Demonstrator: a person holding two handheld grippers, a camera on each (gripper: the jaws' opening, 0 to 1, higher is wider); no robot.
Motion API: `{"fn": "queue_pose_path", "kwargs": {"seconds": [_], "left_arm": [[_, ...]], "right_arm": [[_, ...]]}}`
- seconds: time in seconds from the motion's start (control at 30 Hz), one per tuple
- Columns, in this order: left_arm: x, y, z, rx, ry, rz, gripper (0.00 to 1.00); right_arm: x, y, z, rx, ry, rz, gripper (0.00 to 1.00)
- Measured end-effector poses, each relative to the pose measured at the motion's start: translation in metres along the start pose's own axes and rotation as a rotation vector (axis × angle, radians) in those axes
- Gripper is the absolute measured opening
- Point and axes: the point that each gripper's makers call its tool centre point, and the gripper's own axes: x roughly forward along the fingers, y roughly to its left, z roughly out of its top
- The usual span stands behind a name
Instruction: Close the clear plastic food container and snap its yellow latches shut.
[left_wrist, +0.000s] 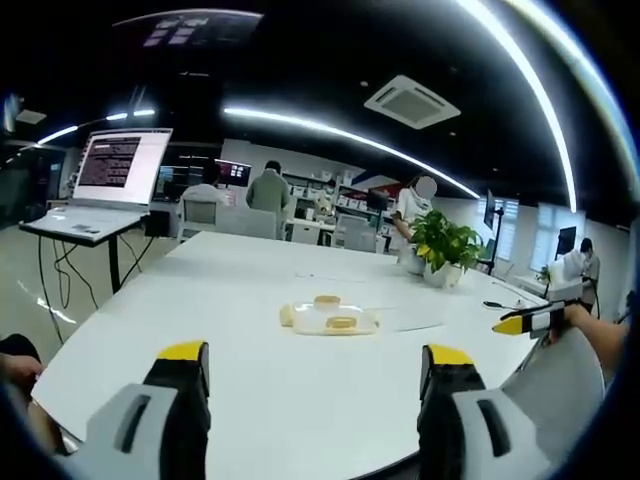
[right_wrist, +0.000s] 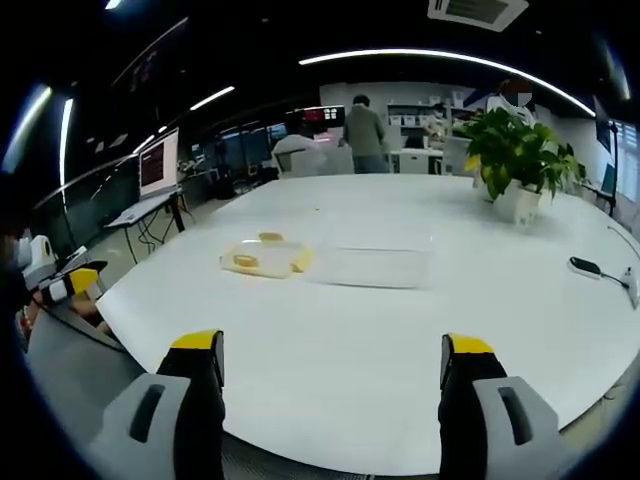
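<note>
Both of my claws stand wide apart and hold nothing. My left gripper (left_wrist: 315, 375) hangs over the near edge of the white table (left_wrist: 250, 400), its yellow-tipped jaws spread with bare tabletop between them. My right gripper (right_wrist: 332, 365) is likewise spread over the table's near edge in the right gripper view, and it also enters the left gripper view from the right as a yellow-tipped point (left_wrist: 522, 322) held in a hand.

Beyond the left jaws, well apart from them, the lid with yellow latches (left_wrist: 330, 320) lies flat on the table. In the right gripper view the same lid (right_wrist: 262, 259) lies just beside the clear plastic container body (right_wrist: 372, 262), which stands open and uncovered; whether the two touch I cannot tell. The latches are not engaged.

Farther out, a potted plant (right_wrist: 517, 160) stands on the table toward its far side, and a small dark object (right_wrist: 584, 266) lies near the right edge. Off the table, a laptop (left_wrist: 115, 175) sits open on a stand, and several people stand at distant desks.
</note>
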Motion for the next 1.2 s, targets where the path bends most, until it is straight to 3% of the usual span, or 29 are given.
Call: {"fn": "queue_pose_path", "kwargs": {"seconds": [1.2], "left_arm": [[0.0009, -0.0011, -0.0001, -0.002, 0.001, -0.003, 0.8]], "right_arm": [[0.0007, 0.0069, -0.0014, 0.017, 0.005, 0.039, 0.84]]}}
